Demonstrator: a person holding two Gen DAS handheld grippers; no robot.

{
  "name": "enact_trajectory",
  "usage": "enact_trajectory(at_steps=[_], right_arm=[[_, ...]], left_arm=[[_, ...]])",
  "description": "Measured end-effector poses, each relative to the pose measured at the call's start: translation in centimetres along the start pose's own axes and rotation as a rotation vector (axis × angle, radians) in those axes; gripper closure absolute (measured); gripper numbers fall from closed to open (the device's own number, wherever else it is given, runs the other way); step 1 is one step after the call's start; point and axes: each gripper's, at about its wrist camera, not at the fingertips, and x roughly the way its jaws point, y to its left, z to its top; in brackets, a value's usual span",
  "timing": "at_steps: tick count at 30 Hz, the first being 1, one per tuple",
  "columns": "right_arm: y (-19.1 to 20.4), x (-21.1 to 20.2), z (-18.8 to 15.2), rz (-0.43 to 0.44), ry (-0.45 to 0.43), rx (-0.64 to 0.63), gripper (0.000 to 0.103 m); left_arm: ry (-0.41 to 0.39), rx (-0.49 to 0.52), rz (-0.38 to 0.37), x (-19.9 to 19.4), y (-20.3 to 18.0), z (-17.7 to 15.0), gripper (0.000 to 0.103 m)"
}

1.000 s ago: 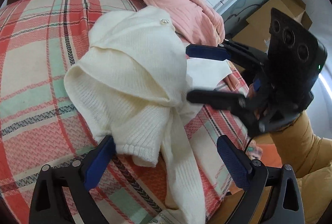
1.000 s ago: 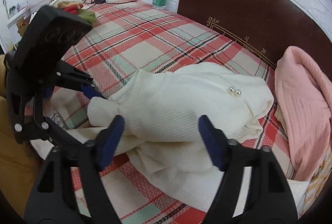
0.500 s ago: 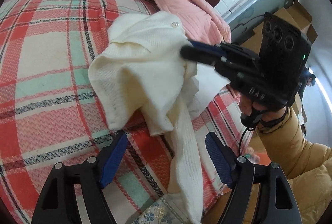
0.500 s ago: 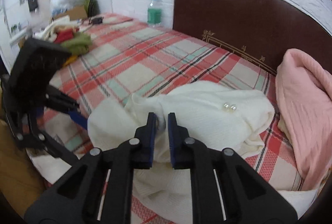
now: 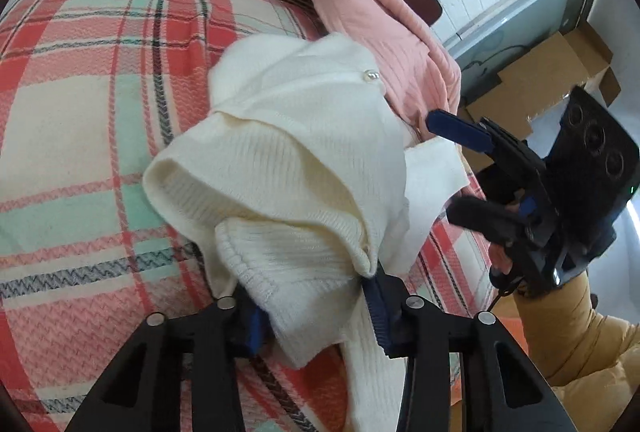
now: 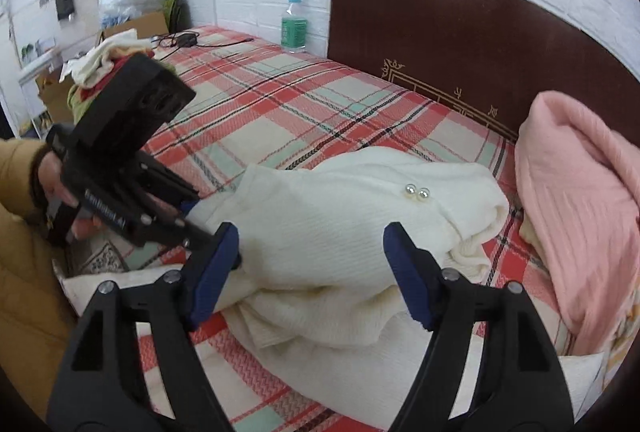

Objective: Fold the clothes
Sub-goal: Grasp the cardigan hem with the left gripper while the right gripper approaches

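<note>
A cream knit sweater (image 5: pixel 304 136) with two pearl buttons (image 6: pixel 416 192) lies bunched near the right edge of the plaid bed. My left gripper (image 5: pixel 316 316) is shut on a thick fold of its ribbed hem, with the knit bulging between the blue pads. From the right wrist view, the left gripper (image 6: pixel 198 222) bites into the sweater's left end. My right gripper (image 6: pixel 312 272) is open, its pads either side of the sweater (image 6: pixel 340 224) and just in front of it. The left wrist view shows the right gripper (image 5: pixel 442 164) open beside a loose flap.
A pink garment (image 6: pixel 580 200) lies heaped against the dark headboard (image 6: pixel 460 40), right behind the sweater. The plaid bedcover (image 6: pixel 300 112) stretches to the left. A water bottle (image 6: pixel 294 26) and a clothes pile (image 6: pixel 108 60) sit at the far side. Cardboard boxes (image 5: pixel 552 72) stand past the bed edge.
My right gripper, shut on the sweater half a second ago, has opened and let go. My left gripper has moved in and shut on the sweater's hem.
</note>
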Motion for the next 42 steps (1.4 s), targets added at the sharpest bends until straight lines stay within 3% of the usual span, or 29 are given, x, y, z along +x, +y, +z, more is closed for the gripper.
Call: enact_trajectory(at_steps=[5,8,10,11,13,18,23,26,29,30,31,32,33,35,36,38,40,42], right_arm=[[3.7,1.6,-1.1,-0.065,0.030,-0.187,0.028],[4.9,3.9,-1.5,-0.172,0.054,-0.279,0.029],[4.6,4.9,-1.6,-0.204,0.072,-0.293,0.046],[4.2,5.0,-1.5,-0.205,0.070,-0.277,0.052],[2.5,4.1,-0.8,-0.178,0.034,-0.196,0.079],[-2.0,1.6,0.7,-0.101,-0.046,0.037,0.086],[-2.8,3.7,0.4,-0.125,0.031,0.053,0.086],[-2.2,4.2,0.2,-0.147,0.013,0.024,0.084],[-2.1,4.1,0.1,-0.085,0.005,0.042,0.082],[-1.9,4.0,0.0,-0.086,0.010,0.028,0.072],[-1.7,4.1,-0.2,-0.097,0.020,0.003,0.041],[-1.3,4.2,-0.4,-0.120,0.028,-0.021,0.027],[-1.1,4.5,-0.7,-0.144,0.033,-0.035,0.021],[-1.1,5.2,-0.9,-0.140,0.039,-0.032,0.033],[-1.3,5.5,-0.9,-0.137,0.040,-0.020,0.046],[-1.9,5.0,-0.6,-0.127,0.011,0.007,0.058],[-2.6,4.2,-0.2,-0.110,-0.024,0.037,0.083],[-3.2,3.4,0.2,-0.094,-0.059,0.067,0.086]], left_arm=[[-0.022,-0.022,-0.020,-0.7,0.6,0.0,0.069],[-0.016,-0.028,-0.025,-0.7,0.8,0.1,0.070],[-0.013,-0.021,-0.015,-0.5,0.5,0.2,0.070],[-0.011,-0.015,-0.012,-0.5,0.4,0.2,0.070],[-0.004,-0.009,-0.015,-0.7,0.5,0.2,0.070],[0.000,-0.003,-0.008,-0.1,0.4,0.8,0.070],[0.000,0.004,0.025,0.6,0.2,1.6,0.066],[-0.002,-0.004,0.028,1.1,-0.1,2.1,0.059],[-0.009,-0.005,0.029,1.3,-0.4,2.5,0.050],[-0.010,-0.001,0.034,1.4,-0.5,2.7,0.050],[-0.009,0.005,0.040,1.5,-0.6,2.7,0.050],[-0.009,0.008,0.042,1.6,-0.7,2.7,0.050],[-0.011,0.009,0.044,1.6,-0.6,2.8,0.050],[-0.016,0.011,0.049,1.5,-0.6,2.8,0.051],[-0.018,0.011,0.052,1.5,-0.6,2.8,0.051],[-0.020,0.012,0.067,1.4,-0.5,2.8,0.057],[-0.022,0.012,0.083,1.3,-0.4,2.9,0.062],[-0.026,0.010,0.093,1.1,-0.3,2.9,0.072]])
